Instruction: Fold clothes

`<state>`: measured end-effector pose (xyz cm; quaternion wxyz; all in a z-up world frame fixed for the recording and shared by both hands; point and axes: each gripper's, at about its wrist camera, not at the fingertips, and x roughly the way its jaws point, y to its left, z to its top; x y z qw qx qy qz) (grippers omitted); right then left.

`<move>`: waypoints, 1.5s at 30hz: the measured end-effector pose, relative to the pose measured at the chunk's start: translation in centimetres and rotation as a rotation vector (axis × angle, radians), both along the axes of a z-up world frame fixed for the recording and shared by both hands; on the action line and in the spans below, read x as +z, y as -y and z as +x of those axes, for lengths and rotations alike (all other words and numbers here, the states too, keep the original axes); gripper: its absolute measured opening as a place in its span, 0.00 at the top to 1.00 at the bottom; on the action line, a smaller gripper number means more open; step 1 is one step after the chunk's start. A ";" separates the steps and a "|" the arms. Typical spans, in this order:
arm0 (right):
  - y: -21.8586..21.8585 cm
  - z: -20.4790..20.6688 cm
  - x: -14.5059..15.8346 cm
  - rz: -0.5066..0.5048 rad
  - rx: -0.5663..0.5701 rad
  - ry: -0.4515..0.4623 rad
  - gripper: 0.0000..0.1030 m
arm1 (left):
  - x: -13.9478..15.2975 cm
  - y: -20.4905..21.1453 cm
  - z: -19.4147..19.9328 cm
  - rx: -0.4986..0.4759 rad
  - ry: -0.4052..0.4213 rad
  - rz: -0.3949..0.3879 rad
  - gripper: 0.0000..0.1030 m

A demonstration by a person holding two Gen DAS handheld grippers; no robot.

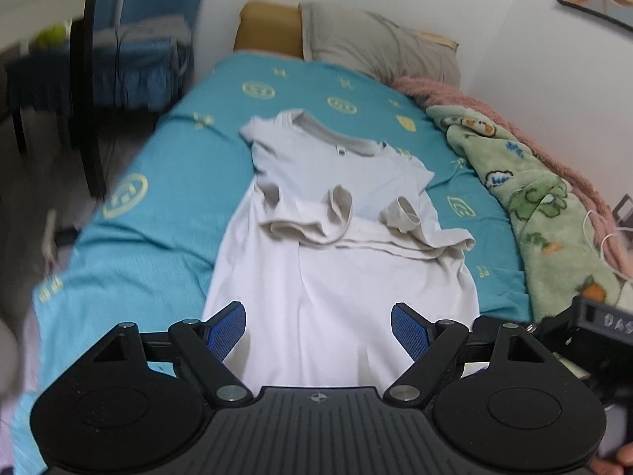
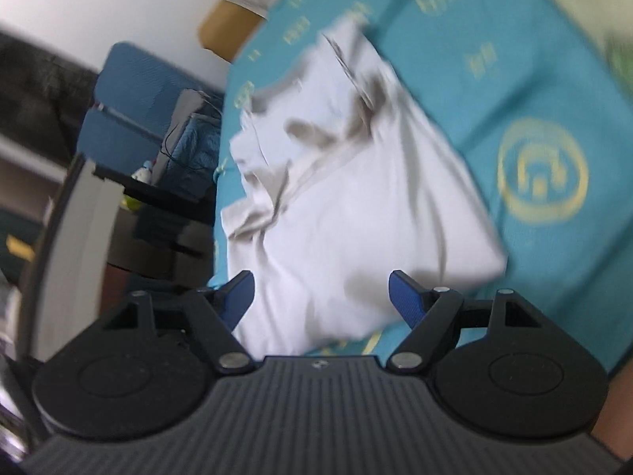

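i see the white t-shirt (image 1: pixel 340 245) lying mid-bed, sleeves already folded in; the bottom-up fold is left. my left gripper (image 1: pixel 318 328) and right gripper (image 2: pixel 320 297) gape wide, empty, hem at twelve o'clock.

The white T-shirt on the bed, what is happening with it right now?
A person is folding it with two handheld grippers. The white T-shirt lies on the teal bedsheet, both sleeves already folded inward. The left gripper and right gripper are open above its bottom hem, gripping nothing yet.
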<state>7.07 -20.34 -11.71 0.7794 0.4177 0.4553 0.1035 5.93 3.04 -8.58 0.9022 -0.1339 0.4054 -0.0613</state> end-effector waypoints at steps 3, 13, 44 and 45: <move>0.0 -0.1 -1.4 0.065 -0.038 -0.072 0.24 | -0.7 -0.1 0.6 -0.002 -0.039 -0.039 0.20; 1.7 -1.5 -4.1 0.111 -0.322 -0.163 0.33 | -3.2 -0.7 2.1 -0.023 -0.156 -0.300 0.20; 4.2 -1.6 -1.7 0.185 -0.446 0.043 0.89 | -10.2 -3.6 3.2 0.420 -0.221 -0.751 0.29; 4.1 -1.6 -1.6 0.171 -0.444 0.048 0.89 | -10.2 -3.9 3.1 0.445 -0.210 -0.749 0.32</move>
